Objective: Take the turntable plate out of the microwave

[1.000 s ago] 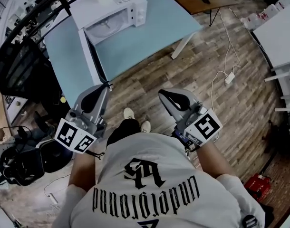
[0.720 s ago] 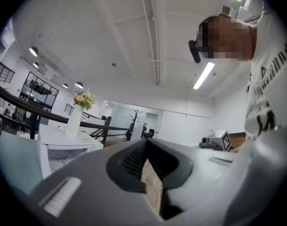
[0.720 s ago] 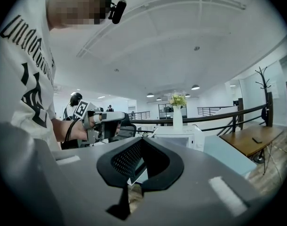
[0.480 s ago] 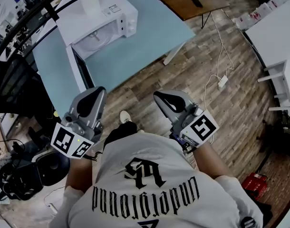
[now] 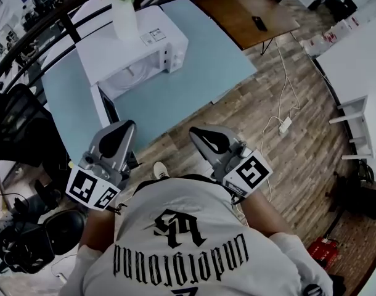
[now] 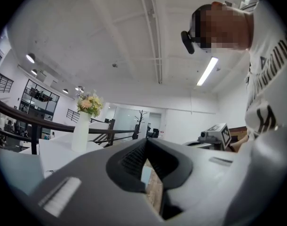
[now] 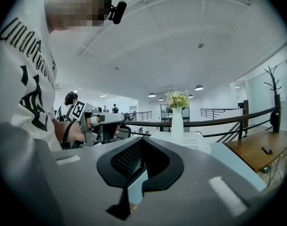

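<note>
A white microwave (image 5: 154,45) stands on a light blue table (image 5: 206,60) with its door (image 5: 103,110) swung open to the left. The pale glass turntable plate (image 5: 135,76) lies inside the cavity. A white vase of flowers (image 5: 123,14) stands on top of the microwave and shows in both gripper views (image 6: 81,131) (image 7: 177,121). My left gripper (image 5: 127,125) and right gripper (image 5: 195,132) are held side by side in front of the person's chest, over the floor, short of the table's near edge. Both are shut with nothing in them (image 6: 146,166) (image 7: 136,171).
A brown wooden table (image 5: 237,8) with a phone (image 5: 259,23) on it adjoins the blue one at the back. A black railing (image 5: 65,17) runs behind. A cable with a power strip (image 5: 284,125) lies on the wood floor. A white shelf (image 5: 360,125) stands at right, black chairs (image 5: 21,128) at left.
Both grippers have moved forward together toward the blue table, still shut and empty. The microwave sits nearer and more centred, and the vase on top has come into the head view.
</note>
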`<state>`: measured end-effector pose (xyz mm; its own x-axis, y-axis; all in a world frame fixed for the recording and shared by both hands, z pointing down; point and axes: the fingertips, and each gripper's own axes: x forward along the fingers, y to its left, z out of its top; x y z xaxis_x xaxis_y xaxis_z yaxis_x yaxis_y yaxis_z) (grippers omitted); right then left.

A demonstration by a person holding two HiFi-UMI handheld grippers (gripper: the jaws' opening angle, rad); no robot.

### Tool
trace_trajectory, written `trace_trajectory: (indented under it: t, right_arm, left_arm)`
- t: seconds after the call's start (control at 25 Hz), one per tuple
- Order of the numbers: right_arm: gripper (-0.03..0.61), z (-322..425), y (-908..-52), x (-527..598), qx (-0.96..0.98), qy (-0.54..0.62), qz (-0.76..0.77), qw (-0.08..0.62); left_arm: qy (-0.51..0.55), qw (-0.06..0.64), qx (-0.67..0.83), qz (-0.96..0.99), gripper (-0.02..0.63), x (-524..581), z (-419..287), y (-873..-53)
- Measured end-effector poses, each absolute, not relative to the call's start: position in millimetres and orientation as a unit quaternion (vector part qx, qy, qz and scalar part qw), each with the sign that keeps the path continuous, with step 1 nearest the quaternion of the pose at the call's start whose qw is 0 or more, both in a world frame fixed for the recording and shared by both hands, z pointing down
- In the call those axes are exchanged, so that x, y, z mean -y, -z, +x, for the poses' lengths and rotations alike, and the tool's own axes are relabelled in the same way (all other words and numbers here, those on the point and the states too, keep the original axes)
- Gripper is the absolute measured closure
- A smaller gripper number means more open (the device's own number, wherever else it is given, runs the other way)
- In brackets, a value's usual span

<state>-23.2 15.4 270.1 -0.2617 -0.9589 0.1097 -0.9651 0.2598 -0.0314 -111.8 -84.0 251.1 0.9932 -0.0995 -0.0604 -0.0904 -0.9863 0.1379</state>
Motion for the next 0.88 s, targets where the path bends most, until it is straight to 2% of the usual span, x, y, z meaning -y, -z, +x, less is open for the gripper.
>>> trace_trajectory:
  t: [0.48, 0.72, 0.88]
  right_arm:
    - [0.576, 0, -282, 72, 0.836, -0.061, 0.545, 0.025]
    - [0.576, 30, -290, 117, 0.869, -0.074, 0.489, 0.018]
    - [0.575, 62, -296, 135, 0.882, -0.074, 0.464, 0.021]
  left_arm:
    - [0.032, 0.069, 0.123, 0.989, 0.565, 146, -107, -258]
    - [0.02, 0.051, 0.185, 0.981, 0.563, 165, -84, -259]
    - [0.024, 0.064, 0.221, 0.973, 0.563, 179, -59, -269]
